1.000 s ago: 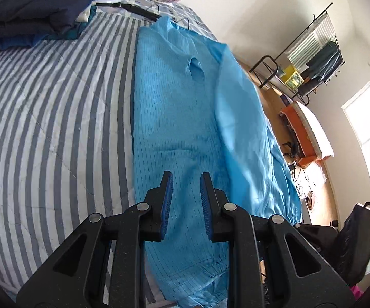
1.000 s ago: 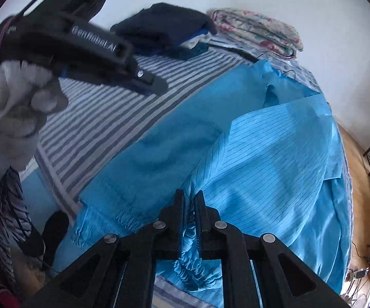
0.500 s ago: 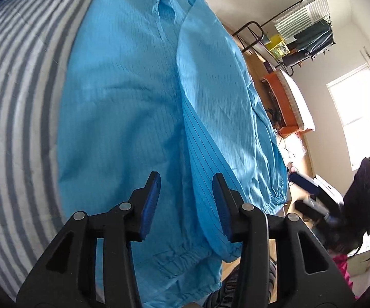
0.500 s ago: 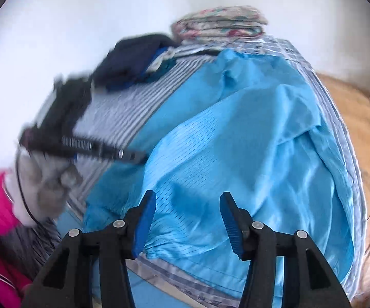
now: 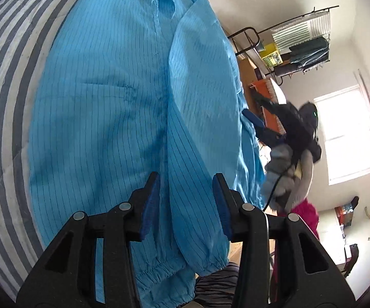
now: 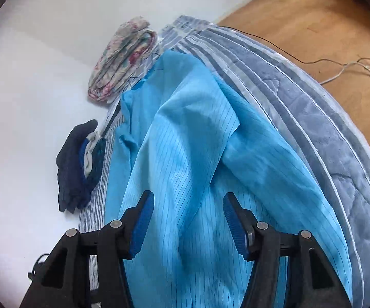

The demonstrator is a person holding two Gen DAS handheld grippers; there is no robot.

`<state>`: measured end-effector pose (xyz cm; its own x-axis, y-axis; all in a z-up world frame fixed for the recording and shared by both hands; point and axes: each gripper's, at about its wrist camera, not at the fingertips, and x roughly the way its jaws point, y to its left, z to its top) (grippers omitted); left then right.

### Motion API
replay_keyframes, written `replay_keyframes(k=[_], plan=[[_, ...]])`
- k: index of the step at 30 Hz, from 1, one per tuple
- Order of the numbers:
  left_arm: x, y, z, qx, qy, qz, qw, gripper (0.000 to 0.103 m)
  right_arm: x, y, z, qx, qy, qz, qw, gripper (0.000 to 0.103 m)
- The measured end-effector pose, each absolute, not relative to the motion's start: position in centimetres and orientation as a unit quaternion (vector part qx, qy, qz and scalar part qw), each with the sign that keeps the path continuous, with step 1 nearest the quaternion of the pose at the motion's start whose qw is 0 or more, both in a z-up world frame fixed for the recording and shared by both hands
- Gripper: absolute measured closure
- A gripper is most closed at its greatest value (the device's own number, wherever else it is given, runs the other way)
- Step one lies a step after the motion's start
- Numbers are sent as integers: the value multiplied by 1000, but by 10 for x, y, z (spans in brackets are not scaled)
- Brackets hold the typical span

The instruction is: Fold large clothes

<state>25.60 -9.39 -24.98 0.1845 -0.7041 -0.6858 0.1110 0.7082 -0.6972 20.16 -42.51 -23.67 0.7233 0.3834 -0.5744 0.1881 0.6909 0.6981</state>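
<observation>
Striped bed [image 5: 2, 59] under blue garment [image 5: 102, 107]. We hover left gripper [image 5: 186, 200] released, nothing pinched; our right gripper [image 6: 188, 220] opening above cloth, empty.

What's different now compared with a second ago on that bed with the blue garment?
The right gripper was clamped on the blue garment near its gathered hem; it has let go, swung toward the bed's floor-side edge, and its jaws are opening over the cloth. The left gripper opened too and dipped closer to the folded-over sleeve. The garment stays spread on the striped bedcover, with the stacked clothes untouched.
</observation>
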Motion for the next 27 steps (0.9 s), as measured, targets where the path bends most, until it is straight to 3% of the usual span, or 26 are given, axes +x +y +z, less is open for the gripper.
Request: replay_keyframes(k=[5, 6, 7, 10, 13, 18, 20, 21, 22, 27], plan=[[267, -110, -260, -244, 583, -273, 725, 60, 240, -442, -255, 428, 373, 35, 823, 46], [267, -114, -261, -241, 580, -280, 726, 71, 247, -445, -257, 435, 369, 37, 821, 50], [267, -119, -262, -232, 582, -283, 726, 98, 252, -448, -257, 441, 366, 39, 818, 58], [263, -123, -263, -219, 581, -282, 731, 102, 266, -462, -253, 448, 358, 23, 819, 92], [256, -134, -254, -217, 577, -298, 728, 102, 271, -481, -229, 421, 329, -4, 845, 101], [244, -173, -255, -214, 590, -329, 705, 102, 277, -524, -200, 391, 302, -69, 867, 97], [240, -182, -257, -200, 590, -323, 713, 102, 277, -532, -200, 391, 321, -60, 861, 84], [239, -185, -258, -196, 591, -321, 713, 102, 275, -533, -199, 389, 327, -51, 860, 65], [237, -186, -261, -193, 594, -318, 714, 102, 271, -533, -198, 383, 328, -49, 862, 55], [237, -187, -264, -168, 588, -308, 728, 102, 235, -523, -199, 370, 344, 7, 863, 52]])
